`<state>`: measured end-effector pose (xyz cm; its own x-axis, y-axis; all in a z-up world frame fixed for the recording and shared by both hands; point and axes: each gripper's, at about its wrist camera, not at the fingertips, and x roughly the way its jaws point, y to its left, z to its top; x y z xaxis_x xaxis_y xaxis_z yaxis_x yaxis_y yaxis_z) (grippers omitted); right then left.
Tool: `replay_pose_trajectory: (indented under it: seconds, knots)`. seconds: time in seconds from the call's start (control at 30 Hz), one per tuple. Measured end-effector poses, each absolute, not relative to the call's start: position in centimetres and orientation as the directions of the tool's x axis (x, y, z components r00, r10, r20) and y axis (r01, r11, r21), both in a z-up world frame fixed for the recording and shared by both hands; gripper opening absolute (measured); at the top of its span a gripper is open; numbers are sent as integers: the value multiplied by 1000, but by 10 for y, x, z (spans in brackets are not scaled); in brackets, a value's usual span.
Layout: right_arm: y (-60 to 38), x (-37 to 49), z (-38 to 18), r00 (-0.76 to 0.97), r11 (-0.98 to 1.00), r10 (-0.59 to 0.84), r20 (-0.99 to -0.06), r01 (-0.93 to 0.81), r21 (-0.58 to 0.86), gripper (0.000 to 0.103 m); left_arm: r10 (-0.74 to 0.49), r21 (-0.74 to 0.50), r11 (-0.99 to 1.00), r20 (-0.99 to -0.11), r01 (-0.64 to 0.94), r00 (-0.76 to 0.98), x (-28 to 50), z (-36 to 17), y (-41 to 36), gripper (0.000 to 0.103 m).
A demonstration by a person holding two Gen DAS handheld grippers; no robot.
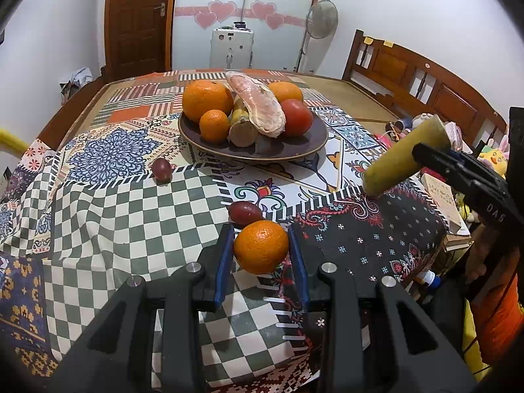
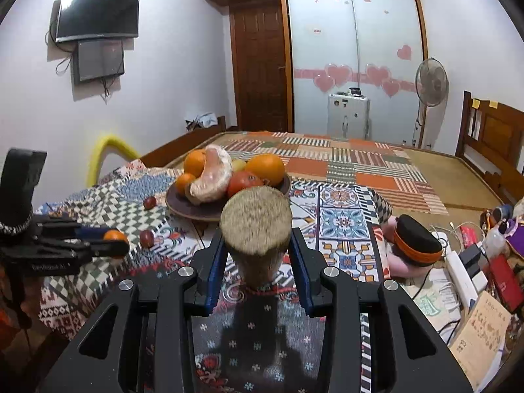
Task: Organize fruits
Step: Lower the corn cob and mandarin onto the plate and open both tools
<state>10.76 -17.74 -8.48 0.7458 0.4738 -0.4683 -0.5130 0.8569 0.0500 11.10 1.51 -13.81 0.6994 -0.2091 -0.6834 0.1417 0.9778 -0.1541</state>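
My left gripper (image 1: 261, 234) is shut on a small orange (image 1: 261, 246) just above the patchwork cloth. It also shows in the right wrist view (image 2: 113, 240). My right gripper (image 2: 256, 237) is shut on a yellow-green sugarcane piece (image 2: 256, 226), held tilted with its lower end near the cloth (image 1: 404, 155). A dark plate (image 1: 304, 150) at the table's middle holds two large oranges, a small orange, a tomato, a peeled pomelo piece and a cane stub. Two small dark red fruits lie on the cloth: one (image 1: 245, 213) right beyond the held orange, one (image 1: 161, 168) left of the plate.
A wooden bed frame (image 1: 425, 85) stands at the right. Books, cables, a power strip (image 2: 465, 271) and a plush toy (image 2: 412, 245) crowd the floor past the table's right edge. A fan (image 2: 431, 82) and white appliance stand by the far wardrobe.
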Motion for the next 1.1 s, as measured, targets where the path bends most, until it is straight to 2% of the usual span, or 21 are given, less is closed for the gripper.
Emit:
replay_pose_trajectory:
  seconds: [0.27,0.63,1.1]
  knots:
    - [-173,118,-81,735,849,501,-456,-519,96,34,-194,-149,981,-660,127,726,120,-126,23,33]
    - [-151,138,-63,736,831,526,-426,-551,74,34,-162,-121,987,-621,110,767,160,-104,34,33]
    - [-113,176,-70,646,786,568,-509,-609,103,34,-127,-83,992,-671,96,730,214,-121,31,33]
